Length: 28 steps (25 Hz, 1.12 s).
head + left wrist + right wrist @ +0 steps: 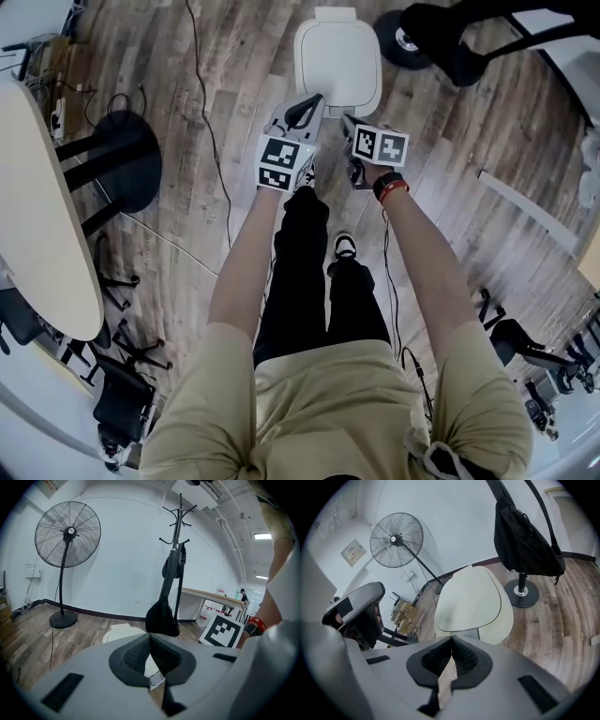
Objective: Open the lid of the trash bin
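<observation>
One trash bin (337,56), two hand-held grippers (316,98) (346,120)

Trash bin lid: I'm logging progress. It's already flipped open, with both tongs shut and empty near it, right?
Not quite: the lid lies shut flat on the trash bin, as the right gripper view shows. The left tongs and right tongs are indeed shut and empty near it.

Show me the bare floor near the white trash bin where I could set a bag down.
Bare wood planks lie between the white plastic trash bin and the thin black cable. More lie right of the bin, toward the white strip. Crowded: the black round stand base beside the bin.
</observation>
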### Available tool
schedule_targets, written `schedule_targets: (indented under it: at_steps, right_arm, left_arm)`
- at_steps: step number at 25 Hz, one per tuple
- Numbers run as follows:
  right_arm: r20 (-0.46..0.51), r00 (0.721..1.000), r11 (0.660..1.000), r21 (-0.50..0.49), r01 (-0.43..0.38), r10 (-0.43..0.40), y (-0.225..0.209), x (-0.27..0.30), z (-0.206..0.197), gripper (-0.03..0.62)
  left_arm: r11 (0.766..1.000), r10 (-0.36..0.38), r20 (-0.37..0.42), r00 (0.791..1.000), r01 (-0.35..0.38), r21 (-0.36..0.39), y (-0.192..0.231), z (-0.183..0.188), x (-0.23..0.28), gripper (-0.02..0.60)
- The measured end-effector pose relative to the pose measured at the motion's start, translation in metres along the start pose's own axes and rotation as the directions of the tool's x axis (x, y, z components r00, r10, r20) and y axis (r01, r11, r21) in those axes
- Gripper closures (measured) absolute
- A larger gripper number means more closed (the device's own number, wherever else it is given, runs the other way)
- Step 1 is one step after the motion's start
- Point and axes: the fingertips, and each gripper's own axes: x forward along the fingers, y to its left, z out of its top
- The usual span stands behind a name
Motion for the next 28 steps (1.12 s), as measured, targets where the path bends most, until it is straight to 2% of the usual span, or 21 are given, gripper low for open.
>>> schedule_targets:
  at_steps: [8, 12, 17, 28]
  right_arm:
    - [0.011, 1.000, 1.000, 0.029, -0.006, 0.005, 0.002, 0.005, 0.002, 0.580]
    - [0.003, 1.000, 1.000, 0.011, 0.011, -0.011, 0.001, 0.007, 0.003, 0.580]
    - [0.015, 1.000, 0.999, 0.047, 0.018, -0.019, -0.003, 0.008, 0.003, 0.580]
    - [-0.001, 1.000, 0.999, 0.039, 0.017, -0.017, -0.001, 0.012, 0.002, 0.580]
  left_arm:
    - [1.000, 0.003, -0.004, 1.000, -0.003, -0.001, 0.003, 0.000, -0.001, 0.558]
    - [1.000, 0.022, -0.008, 1.000, -0.022, -0.003, 0.013, 0.000, -0.002, 0.558]
    - [1.000, 0.019, -0.008, 1.000, -0.019, 0.011, 0.016, 0.004, -0.003, 0.558]
    - [1.000, 0.023, -0.002, 1.000, -0.023, -0.001, 0.018, 0.004, -0.003, 0.558]
